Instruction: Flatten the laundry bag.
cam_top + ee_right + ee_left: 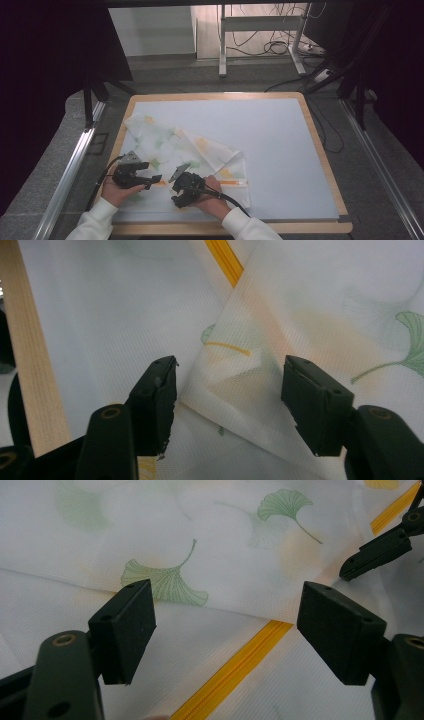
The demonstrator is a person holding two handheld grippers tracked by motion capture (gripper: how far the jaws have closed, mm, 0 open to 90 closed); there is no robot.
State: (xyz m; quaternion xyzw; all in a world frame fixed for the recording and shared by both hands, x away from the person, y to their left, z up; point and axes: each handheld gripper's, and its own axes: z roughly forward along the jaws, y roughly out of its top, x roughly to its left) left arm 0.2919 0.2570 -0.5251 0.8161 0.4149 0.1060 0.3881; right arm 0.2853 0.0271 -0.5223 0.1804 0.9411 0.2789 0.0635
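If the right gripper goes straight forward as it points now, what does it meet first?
Most likely the folded corner of the white leaf-print cloth, which lies between the open jaws of the right gripper. How far ahead it lies is unclear.

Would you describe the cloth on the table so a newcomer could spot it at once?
On the wooden-edged table, look to the near left of the pale mat. There lies a crumpled white cloth, partly folded over itself, printed with green ginkgo leaves and edged with a yellow stripe.

cloth (186, 150): white, green ginkgo leaves, yellow stripe | tongs (225, 625): black
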